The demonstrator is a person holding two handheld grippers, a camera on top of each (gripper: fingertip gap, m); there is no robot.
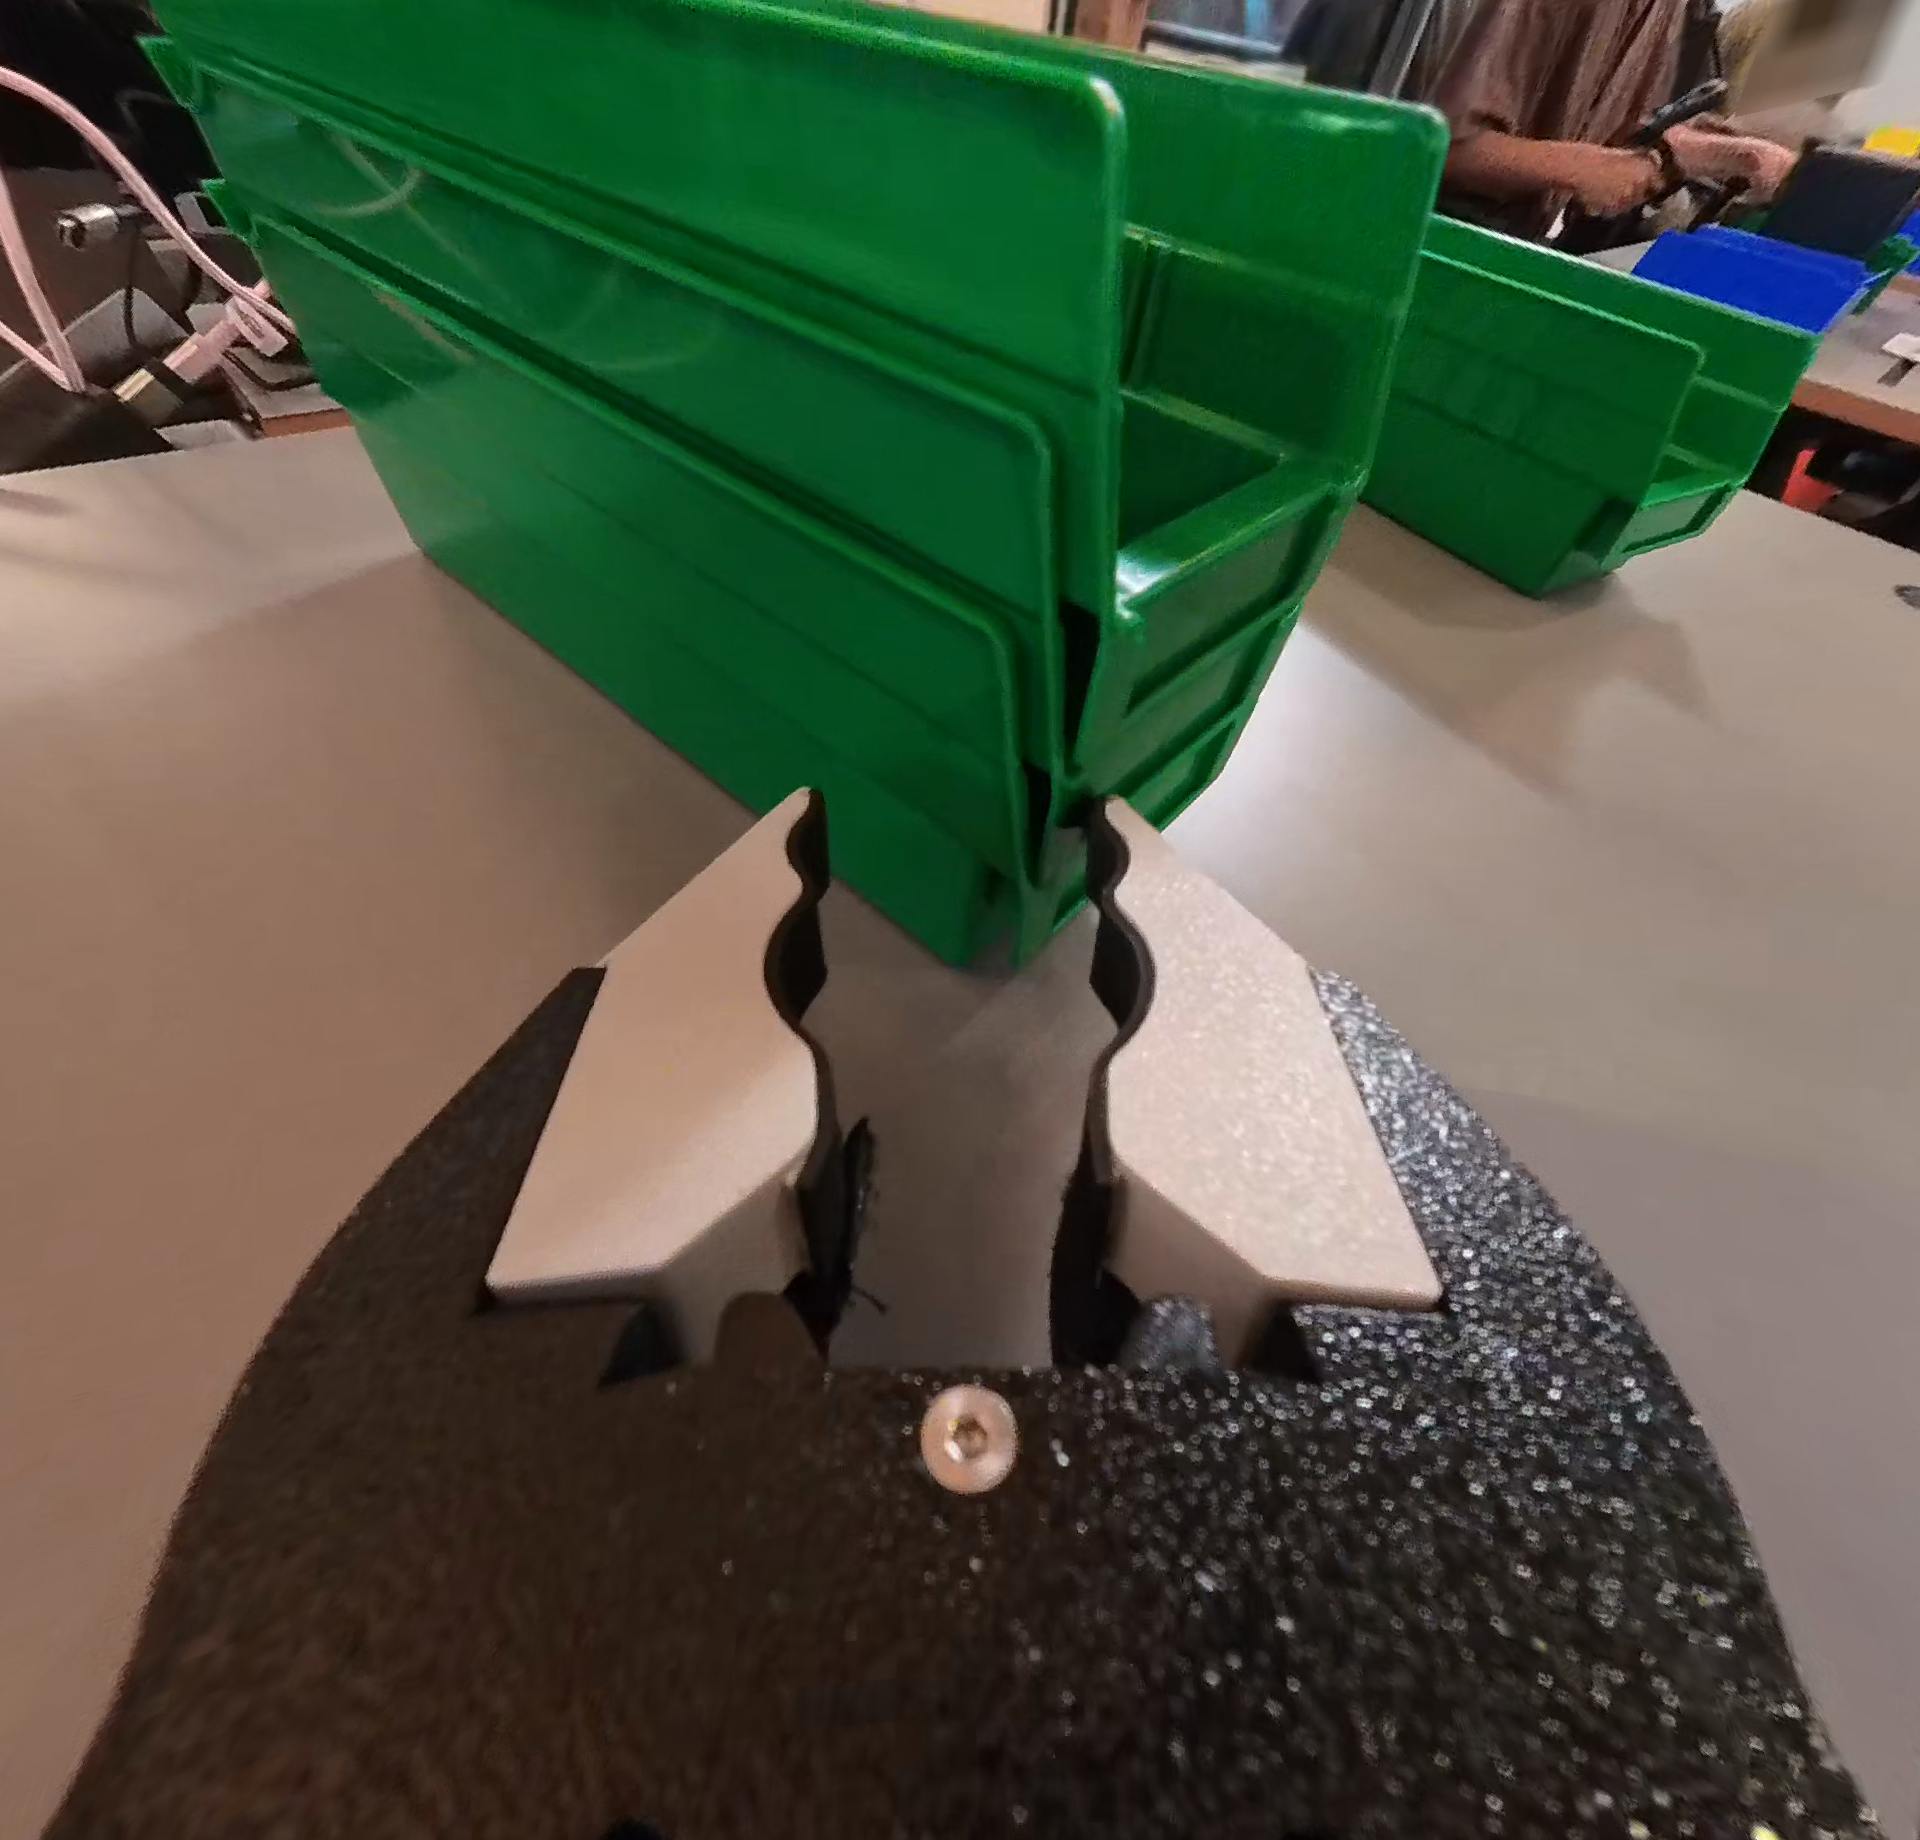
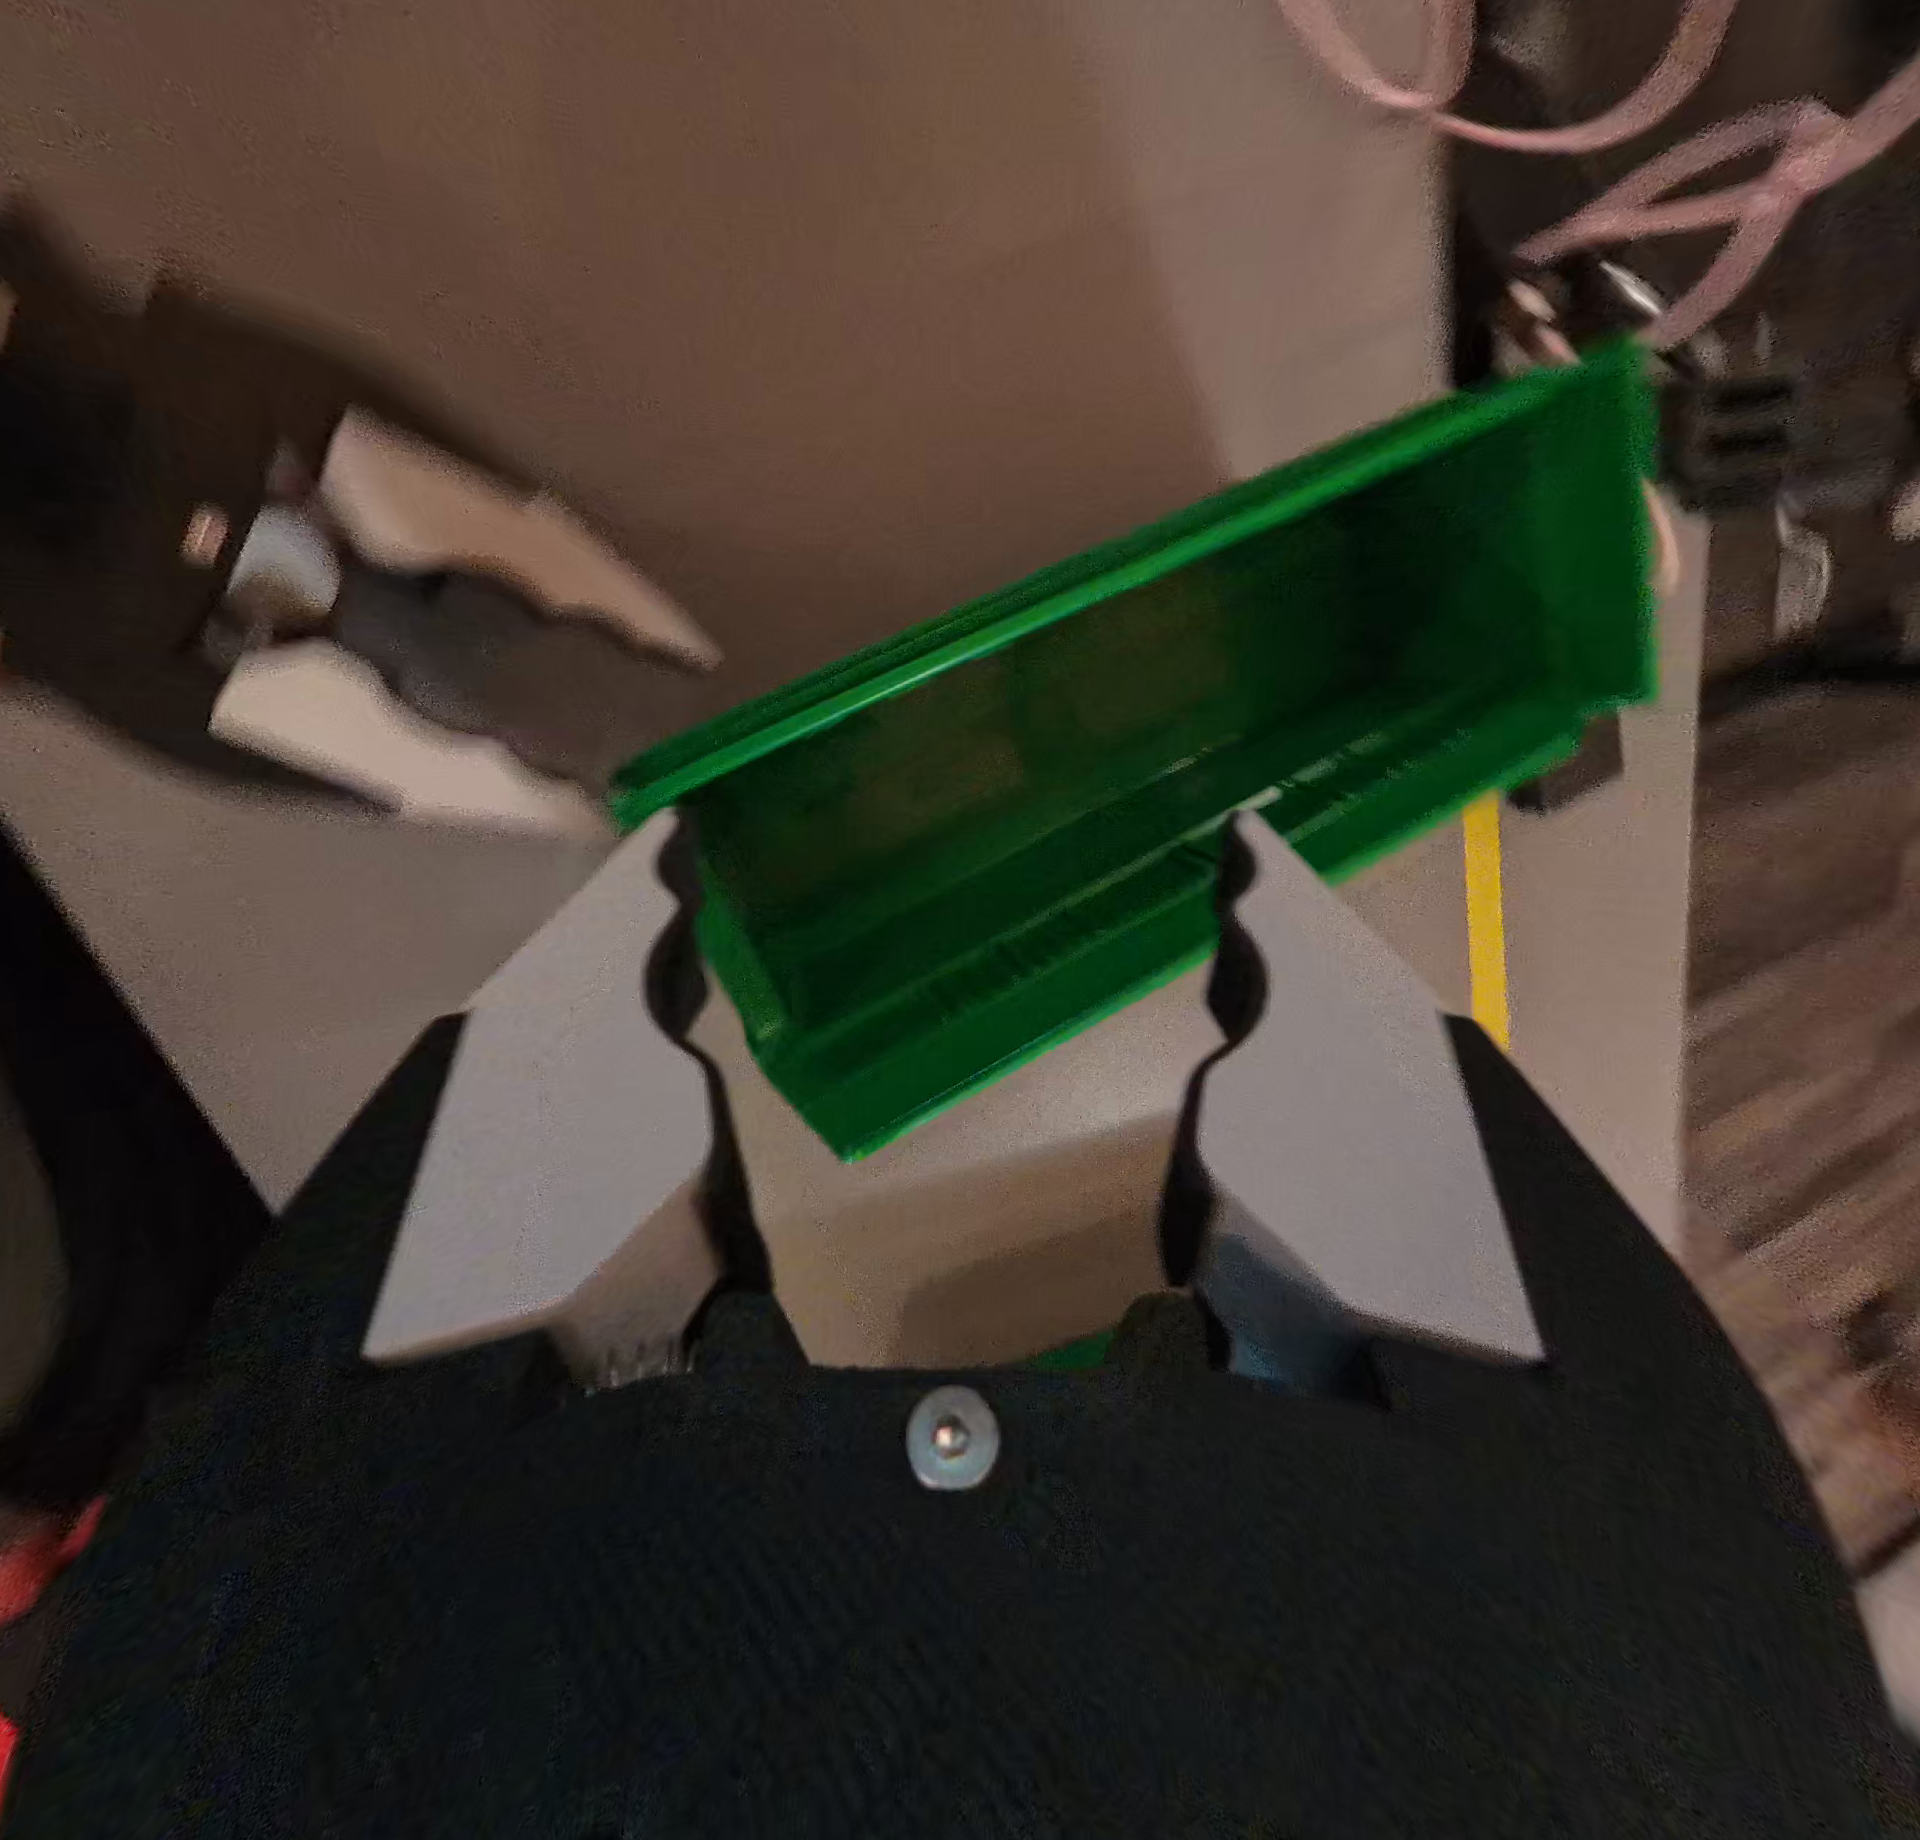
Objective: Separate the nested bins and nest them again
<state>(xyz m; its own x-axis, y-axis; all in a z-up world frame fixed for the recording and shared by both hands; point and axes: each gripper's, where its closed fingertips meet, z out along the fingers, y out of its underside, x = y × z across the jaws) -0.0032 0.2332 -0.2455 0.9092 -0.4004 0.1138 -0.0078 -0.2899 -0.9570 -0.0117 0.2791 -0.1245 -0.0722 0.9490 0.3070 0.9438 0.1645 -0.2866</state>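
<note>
Bins (image 1: 727, 419), green & nested in a stack, are seen in the left wrist view standing on a grey surface (image 1: 1507, 855), w/ the stack's near corner just ahead of the left gripper (image 1: 956, 824). Only this view shows a second green stack (image 1: 1558, 440) farther right, a blue bin (image 1: 1756, 273) behind it, pink cables (image 1: 125, 232) at left & a seated person (image 1: 1558, 76) in the background. Left jaws are set apart, a moderate gap; nothing is held between them, though the right tip lies at or very near the stack's corner; contact can't be told.

The right wrist view, blurred, looks down into the open top of the same stack from above, tilted across the frame. The right gripper (image 2: 951, 834) is wide open, jaws straddling the near end of the stack; whether the tips touch the walls can't be told. The left gripper is glimpsed at left in this view, jaws parted, beside the stack's end.
</note>
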